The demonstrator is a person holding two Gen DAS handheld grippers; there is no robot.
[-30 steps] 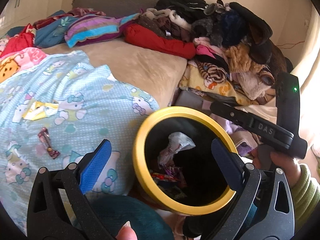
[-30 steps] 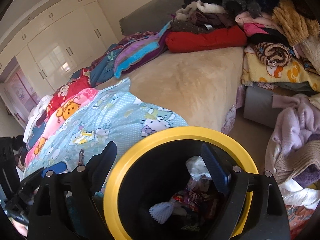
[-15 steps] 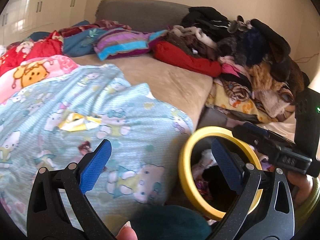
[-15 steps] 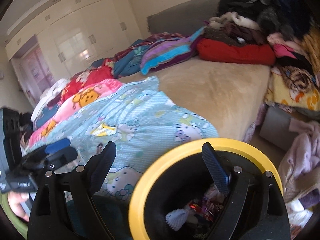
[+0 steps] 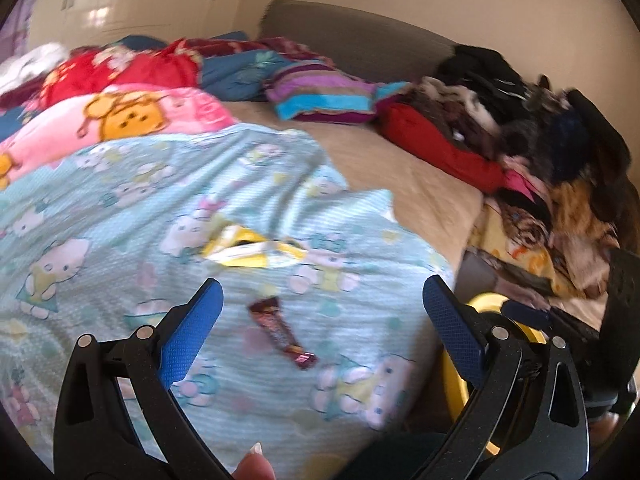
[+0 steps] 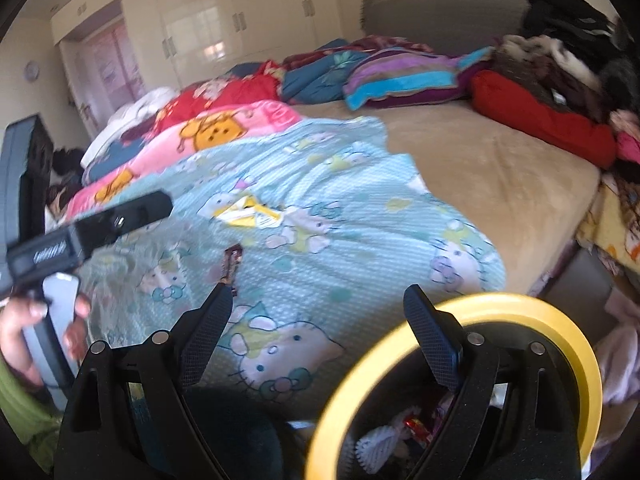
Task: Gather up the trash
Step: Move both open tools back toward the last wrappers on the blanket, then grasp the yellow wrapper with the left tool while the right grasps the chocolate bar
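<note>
Above the pale-blue cartoon-print blanket [image 5: 120,208], the left gripper [image 5: 322,312] hovers spread wide, grasping nothing; one dark-red candy wrapper [image 5: 280,330] and one yellow crumpled wrapper [image 5: 248,250] lie beneath. Beside the yellow-rimmed black bin [image 6: 568,344], the right gripper [image 6: 320,316] is likewise released.

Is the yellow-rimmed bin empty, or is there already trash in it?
Not empty. The right wrist view looks into the bin and shows wrappers lying at its bottom; how full it is cannot be told.
</note>
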